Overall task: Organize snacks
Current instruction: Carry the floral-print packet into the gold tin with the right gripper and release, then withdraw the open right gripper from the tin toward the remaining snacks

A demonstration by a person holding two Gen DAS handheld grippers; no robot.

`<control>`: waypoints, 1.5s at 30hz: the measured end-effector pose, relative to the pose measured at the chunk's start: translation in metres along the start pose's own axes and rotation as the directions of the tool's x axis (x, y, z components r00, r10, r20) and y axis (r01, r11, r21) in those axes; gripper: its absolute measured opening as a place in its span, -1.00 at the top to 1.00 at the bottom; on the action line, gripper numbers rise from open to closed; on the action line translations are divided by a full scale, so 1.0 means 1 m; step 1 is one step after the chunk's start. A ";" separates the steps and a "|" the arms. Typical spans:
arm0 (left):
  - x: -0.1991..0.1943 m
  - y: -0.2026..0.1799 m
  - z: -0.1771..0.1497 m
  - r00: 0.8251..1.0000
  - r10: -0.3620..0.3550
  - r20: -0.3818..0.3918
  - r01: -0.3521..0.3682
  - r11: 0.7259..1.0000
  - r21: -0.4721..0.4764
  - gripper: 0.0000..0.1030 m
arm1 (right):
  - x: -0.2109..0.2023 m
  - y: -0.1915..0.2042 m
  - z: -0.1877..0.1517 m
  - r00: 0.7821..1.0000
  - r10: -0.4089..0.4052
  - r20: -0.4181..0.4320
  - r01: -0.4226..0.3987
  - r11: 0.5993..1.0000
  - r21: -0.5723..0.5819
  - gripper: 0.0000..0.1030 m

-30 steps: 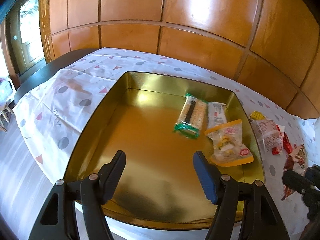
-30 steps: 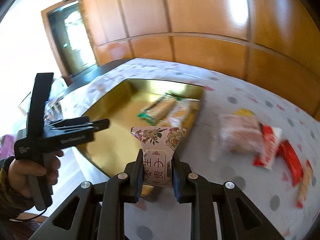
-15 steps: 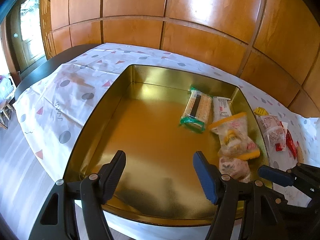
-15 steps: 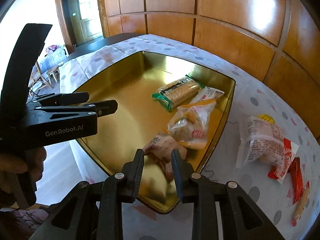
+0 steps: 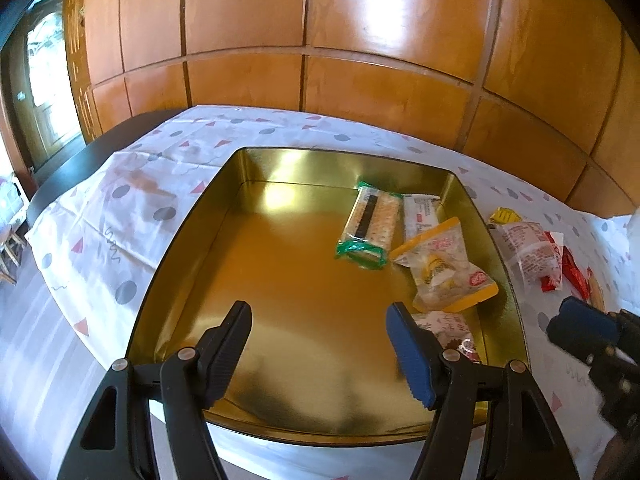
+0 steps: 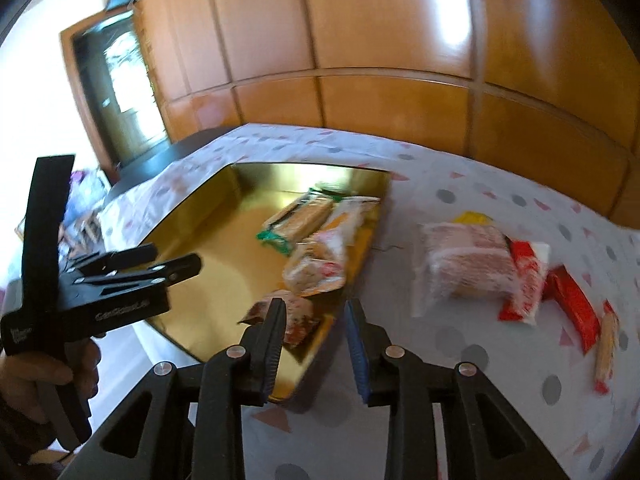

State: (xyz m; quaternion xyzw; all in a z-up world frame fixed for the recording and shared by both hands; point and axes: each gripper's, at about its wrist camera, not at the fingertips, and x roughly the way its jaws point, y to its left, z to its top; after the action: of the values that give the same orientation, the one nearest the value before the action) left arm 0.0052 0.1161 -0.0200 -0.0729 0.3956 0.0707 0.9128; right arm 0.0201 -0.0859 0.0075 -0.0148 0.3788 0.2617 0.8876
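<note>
Four snacks lie in the gold tin [image 5: 192, 248], grouped at its right side; the floral packet [image 6: 296, 318] sits in the near right corner. Right gripper [image 6: 316, 328] is spread and empty over the tin's near right rim. Left gripper [image 5: 318, 340] is held wide, empty, over the tin's near edge. Next pick is judged to be the clear pink-labelled packet [image 6: 466, 264] on the cloth, right of the tin: approach low, clamp at the crimped end, avoid dragging the red wrappers [image 6: 570, 304] touching it.

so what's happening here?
A person with two handheld grippers is sorting snacks into a gold tin. Four packets lie in it, including the floral packet. The right gripper is open beside the tin's rim; the left gripper hovers open over the tin. More snacks, like the pink packet, remain on the tablecloth.
</note>
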 end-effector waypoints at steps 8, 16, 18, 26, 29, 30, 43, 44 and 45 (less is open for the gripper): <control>-0.007 -0.015 -0.001 1.000 -0.012 0.017 0.011 0.999 0.052 -0.37 | -0.010 -0.044 -0.017 0.997 -0.075 -0.023 0.077 0.990 0.120 0.41; -0.010 -0.031 -0.002 1.000 -0.024 0.018 0.022 0.995 0.102 -0.37 | -0.015 -0.078 -0.039 0.987 -0.144 -0.063 0.154 0.968 0.197 0.40; -0.010 -0.034 -0.003 0.999 -0.027 0.018 0.025 0.993 0.112 -0.37 | -0.016 -0.084 -0.043 0.985 -0.159 -0.073 0.171 0.962 0.212 0.41; -0.010 -0.047 -0.004 0.999 -0.037 0.011 0.035 0.989 0.147 -0.37 | -0.016 -0.111 -0.063 0.968 -0.214 -0.128 0.241 0.934 0.262 0.41; -0.010 -0.051 -0.004 0.999 -0.042 0.011 0.039 0.986 0.162 -0.37 | -0.016 -0.117 -0.069 0.961 -0.234 -0.148 0.267 0.925 0.271 0.40; -0.010 -0.052 -0.004 0.999 -0.043 0.012 0.040 0.985 0.167 -0.37 | -0.016 -0.120 -0.071 0.958 -0.241 -0.155 0.276 0.921 0.274 0.40; -0.008 -0.074 -0.002 0.997 -0.073 -0.001 0.071 0.969 0.237 -0.37 | -0.014 -0.134 -0.083 0.951 -0.248 -0.183 0.295 0.904 0.308 0.40; -0.008 -0.076 -0.002 0.997 -0.075 -0.002 0.073 0.968 0.242 -0.37 | -0.014 -0.134 -0.083 0.951 -0.248 -0.184 0.295 0.904 0.309 0.40; -0.007 -0.078 -0.002 0.997 -0.078 -0.005 0.077 0.966 0.247 -0.37 | -0.014 -0.135 -0.083 0.951 -0.248 -0.185 0.296 0.903 0.310 0.40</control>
State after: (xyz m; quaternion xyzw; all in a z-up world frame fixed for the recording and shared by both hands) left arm 0.0132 0.0392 -0.0101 0.0263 0.3962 -0.0146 0.9177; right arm 0.0212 -0.2273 -0.0659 0.0647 0.4737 0.0654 0.8759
